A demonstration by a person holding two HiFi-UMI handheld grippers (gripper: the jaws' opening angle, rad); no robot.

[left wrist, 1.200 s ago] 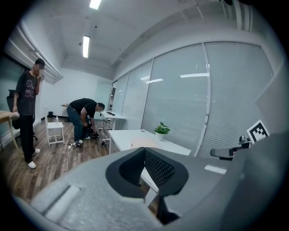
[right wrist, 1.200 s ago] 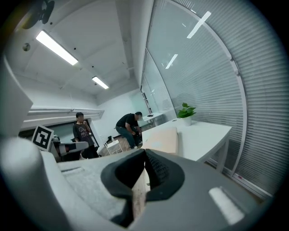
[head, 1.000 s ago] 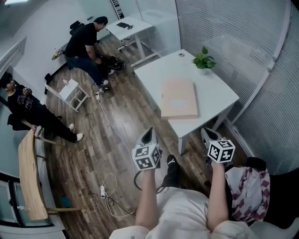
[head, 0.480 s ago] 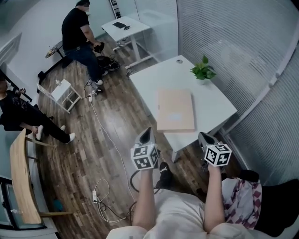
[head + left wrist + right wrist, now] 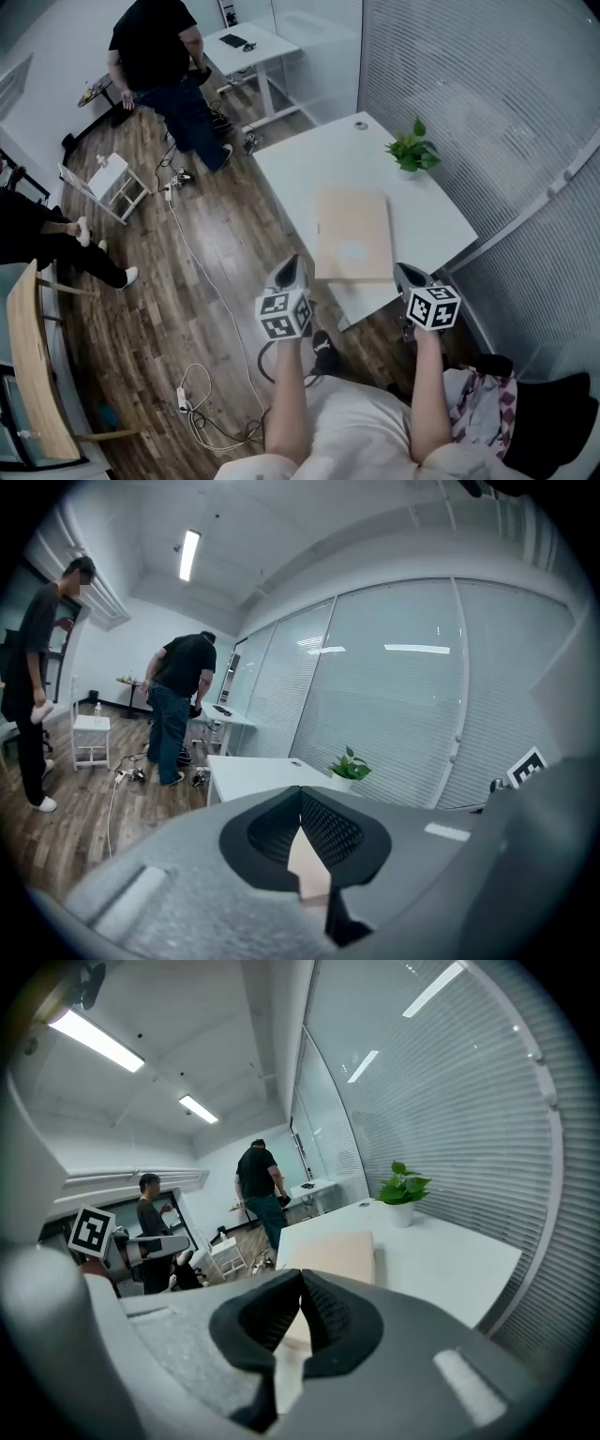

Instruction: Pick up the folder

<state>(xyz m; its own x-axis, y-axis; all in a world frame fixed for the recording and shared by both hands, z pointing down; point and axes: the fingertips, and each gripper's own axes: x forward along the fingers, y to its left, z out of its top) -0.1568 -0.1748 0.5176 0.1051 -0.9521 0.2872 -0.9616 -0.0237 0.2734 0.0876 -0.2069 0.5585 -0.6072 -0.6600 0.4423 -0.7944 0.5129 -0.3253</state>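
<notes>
- Left gripper (image 5: 290,270): jaws pressed together with nothing between them. It is held off the table's near-left edge, above the floor.
- Right gripper (image 5: 410,276): jaws likewise closed and empty, off the table's near-right edge.
- One folder (image 5: 353,234): a plain tan, flat rectangle with a pale round mark toward its near end. It lies flat on the table by the near corner, its near-left corner at the left edge. It sits between the two grippers and ahead of them, and neither touches it.
- One white table (image 5: 427,211) carries it. One potted plant (image 5: 413,150) stands near its far-right edge.
- Room: dark wood-plank floor (image 5: 202,272), and a glass wall with blinds (image 5: 469,84) behind the table.
- A second white desk (image 5: 246,47) stands further off, with one small white stand (image 5: 105,183).
- Two people: one standing (image 5: 159,56) by the far desk, one at the left edge (image 5: 37,234).
</notes>
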